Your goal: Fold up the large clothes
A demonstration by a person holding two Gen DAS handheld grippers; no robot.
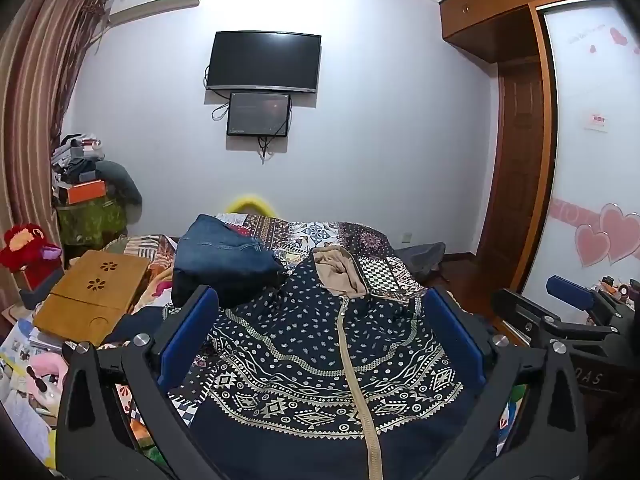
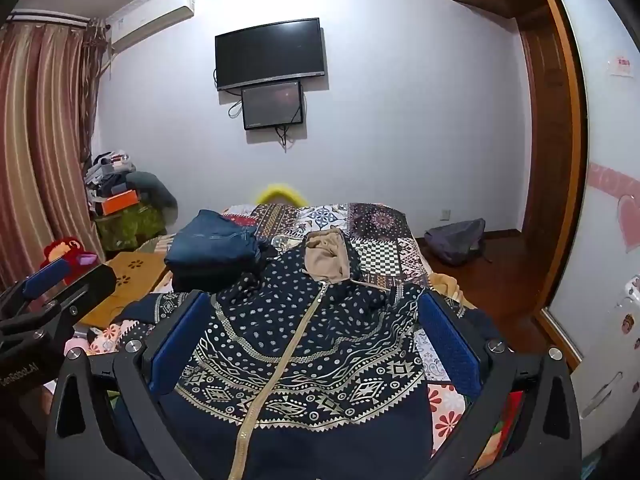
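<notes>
Zip-up hooded jacket spread on the bed, both grippers hanging above it.

Wooden lap table with flower cut-outs (image 1: 94, 296) sits at the bed's left edge, and a folded stack of blue denim and dark clothes (image 1: 224, 258) lies just right of it. The navy hooded jacket with a cream geometric print and beige zipper (image 1: 320, 360) lies front-up across the near middle of the patchwork-covered bed (image 1: 360, 240), its tan-lined hood toward the far edge. The left gripper (image 1: 320, 344) has its blue-padded fingers spread wide, holding nothing; the right gripper (image 2: 316, 344) beside it is likewise spread and empty.
</notes>
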